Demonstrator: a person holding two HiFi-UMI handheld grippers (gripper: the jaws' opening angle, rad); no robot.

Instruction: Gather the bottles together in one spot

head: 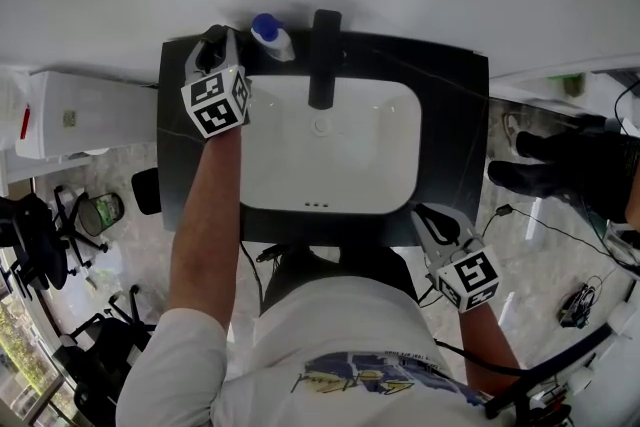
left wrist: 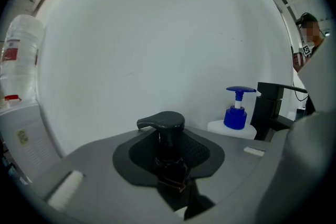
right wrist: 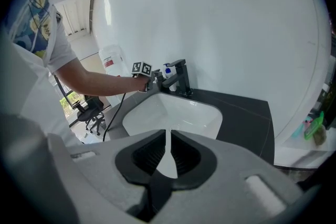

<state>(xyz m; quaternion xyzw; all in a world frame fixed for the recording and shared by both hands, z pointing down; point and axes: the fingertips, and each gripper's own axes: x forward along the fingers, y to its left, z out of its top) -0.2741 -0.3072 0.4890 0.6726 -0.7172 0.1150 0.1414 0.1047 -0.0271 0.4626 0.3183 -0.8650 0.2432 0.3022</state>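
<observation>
My left gripper [left wrist: 169,162] has its jaws clamped on the black pump bottle [left wrist: 166,136]. The blue-capped bottle [left wrist: 236,115] waits beyond them, rightward, not yet joined. The right gripper [right wrist: 167,139] has its jaws closed and empty.

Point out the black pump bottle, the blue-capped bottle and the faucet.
black pump bottle [left wrist: 161,122]: left gripper view, on its pump head.
blue-capped bottle [head: 266,26]: head view, on its blue cap.
faucet [head: 323,65]: head view, on its spout.

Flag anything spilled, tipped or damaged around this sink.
Nothing stands out. The white bottle with blue pump stands upright beside the black faucet; the black pump bottle sits upright in the left gripper. No spills show.
</observation>
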